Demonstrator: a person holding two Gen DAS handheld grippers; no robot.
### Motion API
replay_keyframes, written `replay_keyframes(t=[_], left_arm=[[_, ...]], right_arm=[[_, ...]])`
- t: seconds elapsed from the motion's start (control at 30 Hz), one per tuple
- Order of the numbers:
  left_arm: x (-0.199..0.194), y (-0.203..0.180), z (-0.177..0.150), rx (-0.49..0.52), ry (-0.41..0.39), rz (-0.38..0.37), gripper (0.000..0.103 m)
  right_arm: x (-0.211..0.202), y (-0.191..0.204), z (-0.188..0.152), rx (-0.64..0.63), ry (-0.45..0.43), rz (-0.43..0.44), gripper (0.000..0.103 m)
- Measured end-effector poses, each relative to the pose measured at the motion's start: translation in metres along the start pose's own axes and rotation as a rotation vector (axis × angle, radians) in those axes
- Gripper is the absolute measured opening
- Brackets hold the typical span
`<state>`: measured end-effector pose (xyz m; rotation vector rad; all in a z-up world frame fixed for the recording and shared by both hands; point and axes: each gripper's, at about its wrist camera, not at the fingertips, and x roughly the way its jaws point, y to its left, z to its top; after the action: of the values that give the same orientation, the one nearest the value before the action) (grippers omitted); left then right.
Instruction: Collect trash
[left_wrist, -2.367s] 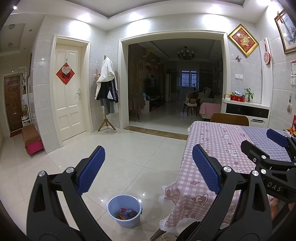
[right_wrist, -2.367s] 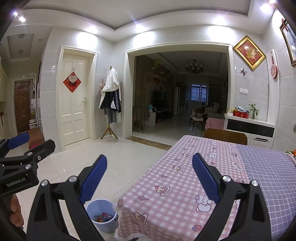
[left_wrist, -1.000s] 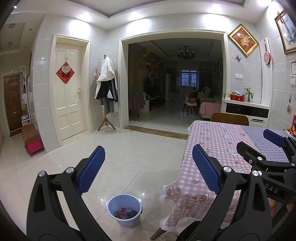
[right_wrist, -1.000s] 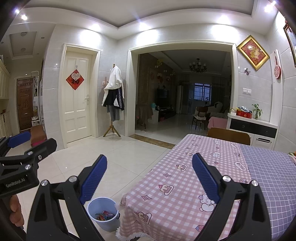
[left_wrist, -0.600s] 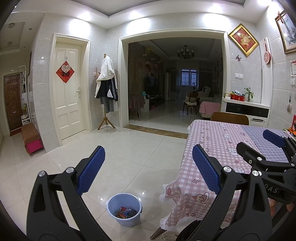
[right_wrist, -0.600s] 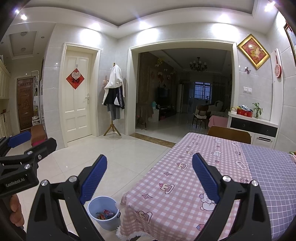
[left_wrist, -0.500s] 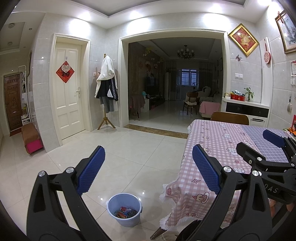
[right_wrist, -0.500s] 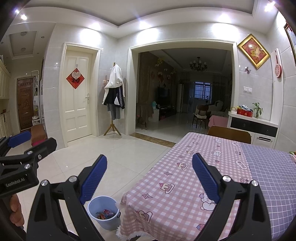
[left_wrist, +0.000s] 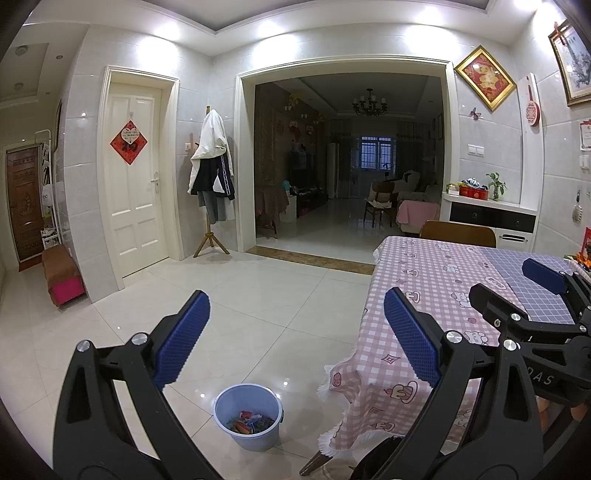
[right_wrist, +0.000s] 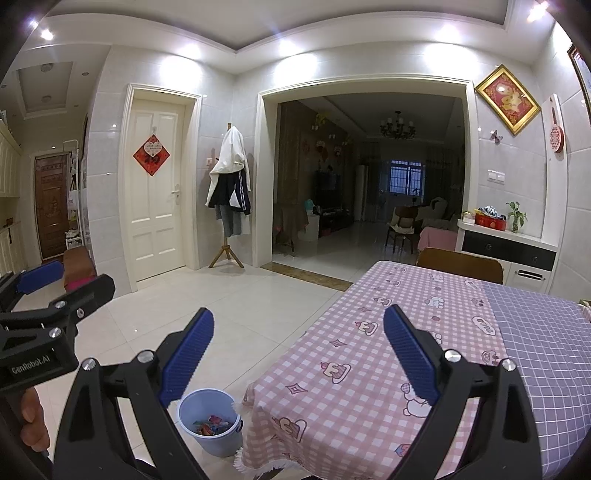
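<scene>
The checked-cloth surface (right_wrist: 424, 332) fills the right. Left of its near corner, on the floor, stands a blue bucket (left_wrist: 248, 421) holding colourful trash (left_wrist: 250, 423), below both tongs. The left tongs (left_wrist: 295, 343) and right tongs (right_wrist: 297, 354) gape wide, empty.

One bucket (left_wrist: 251, 419) (wrappers inside), one table (left_wrist: 436, 280), two chairs (left_wrist: 458, 233).
</scene>
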<state>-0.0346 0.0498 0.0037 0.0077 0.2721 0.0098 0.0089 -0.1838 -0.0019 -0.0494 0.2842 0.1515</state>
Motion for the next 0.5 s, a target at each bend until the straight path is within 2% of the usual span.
replay_keyframes(t=[0.5], left_arm=[[0.0011,-0.0012,-0.0004,-0.001,0.006,0.0,0.093]], right_arm=[[0.0043,-0.0007,-0.0027,0.002,0.009,0.004,0.091]])
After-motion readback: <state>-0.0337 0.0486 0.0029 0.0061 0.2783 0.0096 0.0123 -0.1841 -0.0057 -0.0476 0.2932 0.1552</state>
